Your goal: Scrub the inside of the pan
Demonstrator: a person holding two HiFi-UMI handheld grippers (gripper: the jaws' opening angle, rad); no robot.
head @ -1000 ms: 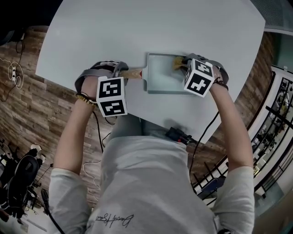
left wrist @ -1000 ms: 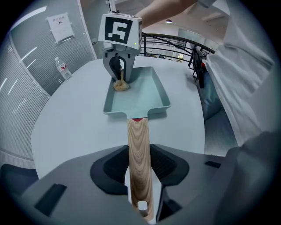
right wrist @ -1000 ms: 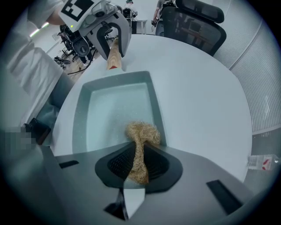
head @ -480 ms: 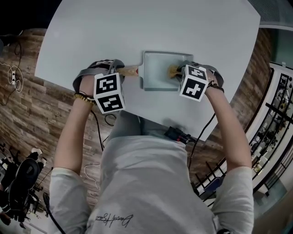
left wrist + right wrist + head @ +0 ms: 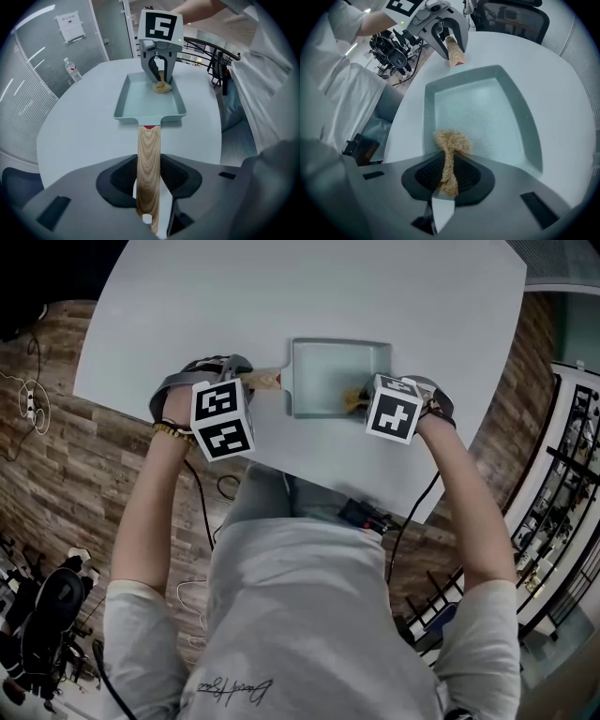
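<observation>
Against the near wall of the pan (image 5: pixel 487 112), a scrubber (image 5: pixel 452 142) is clamped in the right gripper (image 5: pixel 448 174) — bare pan floor beyond; the handle (image 5: pixel 148 154) is clamped in the left gripper (image 5: pixel 149 187).

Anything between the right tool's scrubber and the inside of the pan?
Nothing visible. The right tool is shut on the scrubber, whose tuft sits inside the pan at its near wall. The rest of the pan's floor is bare. The left tool clamps the wooden handle, outside the basin.

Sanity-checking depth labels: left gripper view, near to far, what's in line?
Left tongs → handle → pan → scrubber → right tongs.
</observation>
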